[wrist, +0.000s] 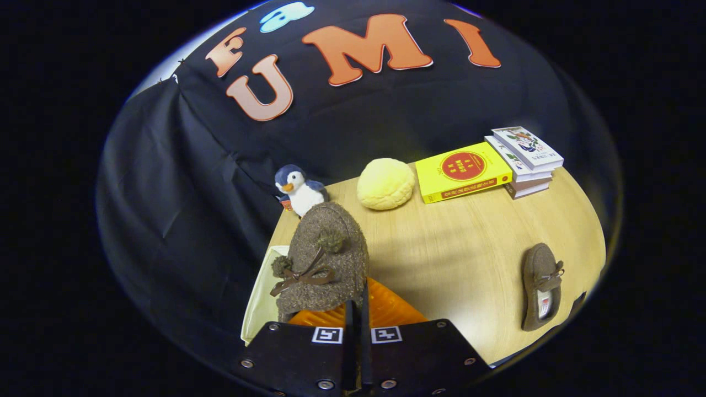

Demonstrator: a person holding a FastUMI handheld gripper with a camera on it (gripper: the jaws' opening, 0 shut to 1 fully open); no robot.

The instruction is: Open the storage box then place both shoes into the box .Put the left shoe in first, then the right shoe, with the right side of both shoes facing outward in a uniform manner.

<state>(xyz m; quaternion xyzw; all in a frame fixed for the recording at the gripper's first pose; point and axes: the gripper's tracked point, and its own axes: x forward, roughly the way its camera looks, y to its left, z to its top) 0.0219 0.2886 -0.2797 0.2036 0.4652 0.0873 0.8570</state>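
Note:
A brown woolly shoe [325, 259] with pompoms and a brown bow hangs toe-away just ahead of my fingers. My gripper [357, 317] is shut on the shoe's rear rim, the fingers nearly together. Beneath the shoe lies an orange ribbed surface [391, 309] and, to its left, the pale cream wall of the storage box [258, 300]. Whether the orange part is lid or inside I cannot tell. The second brown shoe [542, 288] lies flat on the wooden table [458, 248], off to the right, its opening facing up.
A penguin plush [299, 189] and a yellow bun-shaped cushion [385, 183] sit at the table's far edge by the black cloth wall. A yellow book [462, 171] and a stack of books [527, 160] lie at the far right.

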